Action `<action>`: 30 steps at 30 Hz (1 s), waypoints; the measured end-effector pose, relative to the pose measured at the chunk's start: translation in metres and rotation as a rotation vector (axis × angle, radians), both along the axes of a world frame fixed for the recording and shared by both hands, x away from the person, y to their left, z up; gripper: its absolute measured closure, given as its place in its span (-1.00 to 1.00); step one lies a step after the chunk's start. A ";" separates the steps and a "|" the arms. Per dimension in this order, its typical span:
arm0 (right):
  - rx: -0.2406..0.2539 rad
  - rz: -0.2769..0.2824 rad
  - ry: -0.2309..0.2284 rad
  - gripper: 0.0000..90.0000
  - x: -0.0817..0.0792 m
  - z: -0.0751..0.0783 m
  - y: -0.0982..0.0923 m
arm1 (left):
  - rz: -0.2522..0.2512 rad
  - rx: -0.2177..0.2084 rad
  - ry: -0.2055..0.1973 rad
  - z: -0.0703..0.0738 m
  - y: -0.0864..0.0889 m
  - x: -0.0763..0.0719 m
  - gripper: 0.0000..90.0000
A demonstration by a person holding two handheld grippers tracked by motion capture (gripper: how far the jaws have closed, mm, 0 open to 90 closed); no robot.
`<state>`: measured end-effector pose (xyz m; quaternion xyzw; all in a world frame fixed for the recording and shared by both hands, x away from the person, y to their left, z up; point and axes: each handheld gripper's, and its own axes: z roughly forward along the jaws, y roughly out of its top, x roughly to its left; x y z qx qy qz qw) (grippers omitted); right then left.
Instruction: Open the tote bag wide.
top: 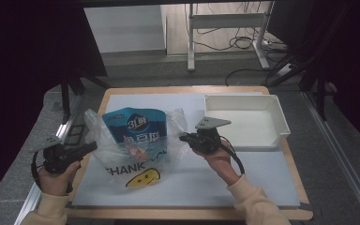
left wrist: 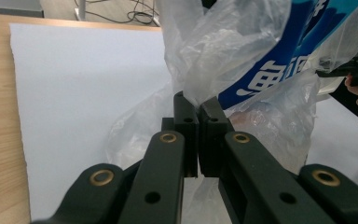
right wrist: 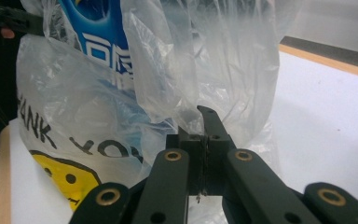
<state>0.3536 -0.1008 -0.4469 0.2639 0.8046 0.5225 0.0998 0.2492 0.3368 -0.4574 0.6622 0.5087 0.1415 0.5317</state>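
High view shows a tray (top: 281,123); each gripper view apparently shows its gripper (left wrist: 193,105) (right wrist: 204,122) pinching the plastic bag (top: 136,147).

Dim room, dark curtains (top: 23,56) on both sides. Grey floor (top: 168,70) past the wooden table (top: 183,89), with a white-legged desk frame (top: 225,21) and tangled cables (top: 243,42) behind. Metal rails (top: 342,154) along the right edge.

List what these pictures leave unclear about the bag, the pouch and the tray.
- Blue pouch: its lower part is blurred behind the crumpled plastic bag in the high view, so its contents stay unreadable.
- Bag's printed words: cut off by folds in the high view and by the frame edge in the right gripper view.
- White tray: its near wall hides part of the floor.
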 end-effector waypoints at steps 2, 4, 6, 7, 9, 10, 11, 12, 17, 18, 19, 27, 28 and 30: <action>-0.007 -0.005 0.011 0.96 0.001 -0.005 0.001 | 0.003 0.002 0.010 -0.005 -0.001 0.002 0.97; -0.016 -0.007 0.018 0.96 0.003 -0.008 0.002 | 0.004 0.005 0.014 -0.006 -0.001 0.002 0.97; -0.019 -0.011 0.024 0.96 0.003 -0.011 0.002 | 0.004 0.006 0.021 -0.010 -0.002 0.003 0.97; -0.023 -0.010 0.028 0.96 0.004 -0.013 0.002 | 0.004 0.008 0.023 -0.011 -0.002 0.003 0.97; -0.028 -0.010 0.031 0.97 0.004 -0.014 0.002 | 0.003 0.009 0.026 -0.012 -0.003 0.003 0.97; -0.029 -0.012 0.035 0.96 0.004 -0.016 0.003 | 0.002 0.011 0.029 -0.013 -0.003 0.003 0.97; -0.031 -0.013 0.038 0.96 0.004 -0.017 0.003 | 0.001 0.014 0.031 -0.015 -0.003 0.002 0.97; -0.036 -0.016 0.044 0.96 0.004 -0.019 0.003 | 0.001 0.016 0.036 -0.017 -0.004 0.002 0.97; -0.051 -0.012 0.046 0.96 0.003 -0.022 0.004 | -0.004 0.022 0.051 -0.022 -0.005 0.001 0.97; -0.059 -0.010 0.046 0.96 0.001 -0.024 0.005 | -0.005 0.023 0.057 -0.024 -0.005 0.001 0.97; -0.059 -0.010 0.046 0.96 0.001 -0.024 0.005 | -0.004 0.023 0.059 -0.025 -0.005 0.000 0.97; -0.090 -0.004 0.079 0.96 -0.001 -0.037 0.002 | -0.011 0.029 0.098 -0.039 -0.007 -0.002 0.97; -0.091 -0.004 0.080 0.96 -0.001 -0.038 0.002 | -0.012 0.029 0.101 -0.040 -0.007 -0.002 0.97; -0.098 -0.003 0.085 0.96 -0.002 -0.040 0.004 | -0.010 0.028 0.106 -0.043 -0.007 -0.001 0.97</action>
